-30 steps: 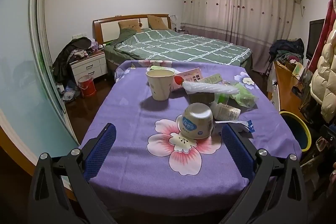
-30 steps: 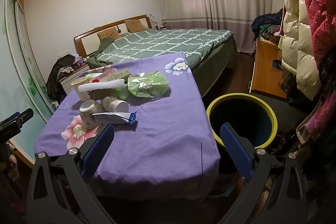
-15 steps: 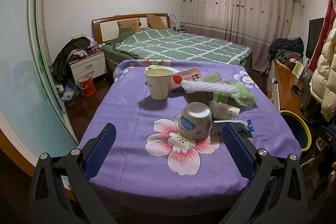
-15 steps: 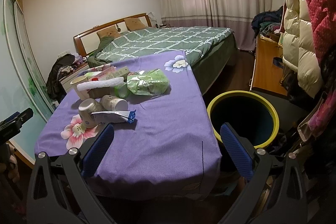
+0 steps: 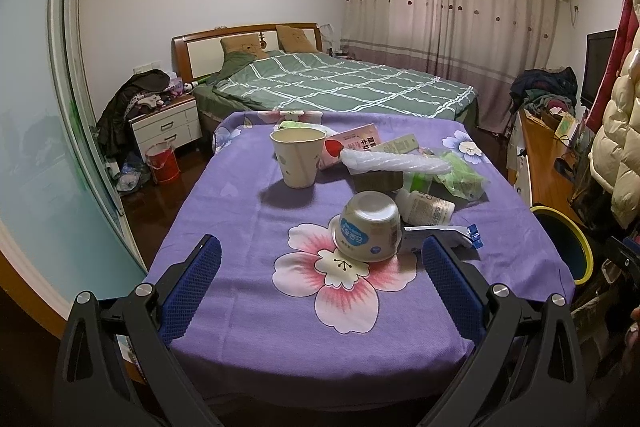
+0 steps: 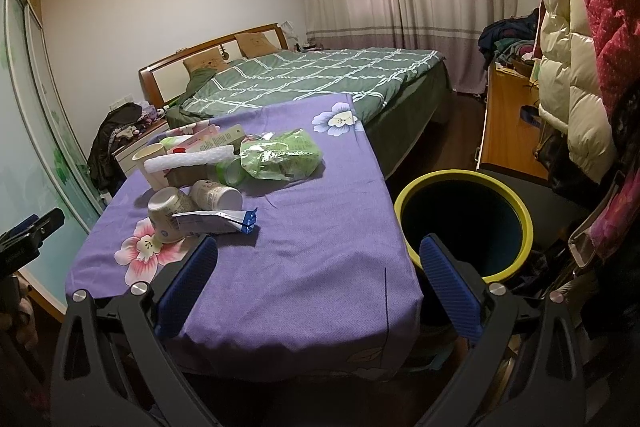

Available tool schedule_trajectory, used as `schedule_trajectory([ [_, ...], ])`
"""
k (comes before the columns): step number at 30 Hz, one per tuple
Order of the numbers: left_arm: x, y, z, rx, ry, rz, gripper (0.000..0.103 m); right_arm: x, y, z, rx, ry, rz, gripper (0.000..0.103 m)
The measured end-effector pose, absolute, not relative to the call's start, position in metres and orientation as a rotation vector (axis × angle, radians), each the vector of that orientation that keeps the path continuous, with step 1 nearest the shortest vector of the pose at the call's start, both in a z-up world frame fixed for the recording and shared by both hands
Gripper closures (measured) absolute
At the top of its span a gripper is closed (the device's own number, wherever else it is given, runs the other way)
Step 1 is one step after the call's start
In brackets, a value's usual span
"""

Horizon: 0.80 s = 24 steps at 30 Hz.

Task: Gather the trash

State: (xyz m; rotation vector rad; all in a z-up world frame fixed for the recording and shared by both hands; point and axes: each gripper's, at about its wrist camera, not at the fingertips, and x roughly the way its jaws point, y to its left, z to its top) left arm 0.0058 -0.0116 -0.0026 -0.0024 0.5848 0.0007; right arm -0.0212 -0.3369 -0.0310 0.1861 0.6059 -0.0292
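Hand-held gripper (image 6: 318, 281) wide, bin (image 6: 464, 223) fully visible

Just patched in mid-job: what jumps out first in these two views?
A cluster of trash sits mid-table on the purple flowered cloth: an overturned cup on the pink flower, an upright paper cup behind it, a green plastic bag toward the bed. The yellow-rimmed bin stands off the table's right edge. Left gripper and right gripper are both open, holding nothing.
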Motion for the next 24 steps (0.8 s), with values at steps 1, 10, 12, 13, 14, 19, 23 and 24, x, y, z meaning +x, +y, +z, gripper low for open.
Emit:
schedule_trajectory([
  [1,0.0060,-0.0121,-0.0028,-0.002,0.585,0.000,0.004,-0.0210,-0.3374,-0.0307,0.187,0.607,-0.029,0.006],
  [10,0.0065,-0.0120,-0.0038,0.000,0.590,-0.001,0.004,-0.0201,-0.3377,-0.0330,0.189,0.613,-0.029,0.006],
  [12,0.0072,-0.0128,-0.0044,0.002,0.592,-0.003,0.004,-0.0200,-0.3379,-0.0348,0.191,0.615,-0.029,0.006],
  [13,0.0078,-0.0128,-0.0040,0.003,0.593,-0.004,0.004,-0.0193,-0.3379,-0.0352,0.191,0.616,-0.029,0.006],
  [14,0.0080,-0.0133,-0.0041,0.005,0.592,-0.004,0.004,-0.0196,-0.3379,-0.0354,0.191,0.615,-0.030,0.006],
  [19,0.0083,-0.0139,-0.0042,0.004,0.594,-0.004,0.004,-0.0191,-0.3384,-0.0349,0.192,0.615,-0.029,0.006],
  [23,0.0088,-0.0143,-0.0045,0.006,0.594,-0.006,0.004,-0.0186,-0.3389,-0.0344,0.192,0.616,-0.028,0.006],
  [24,0.0091,-0.0148,-0.0044,0.008,0.593,-0.006,0.004,-0.0190,-0.3386,-0.0353,0.193,0.616,-0.027,0.006],
])
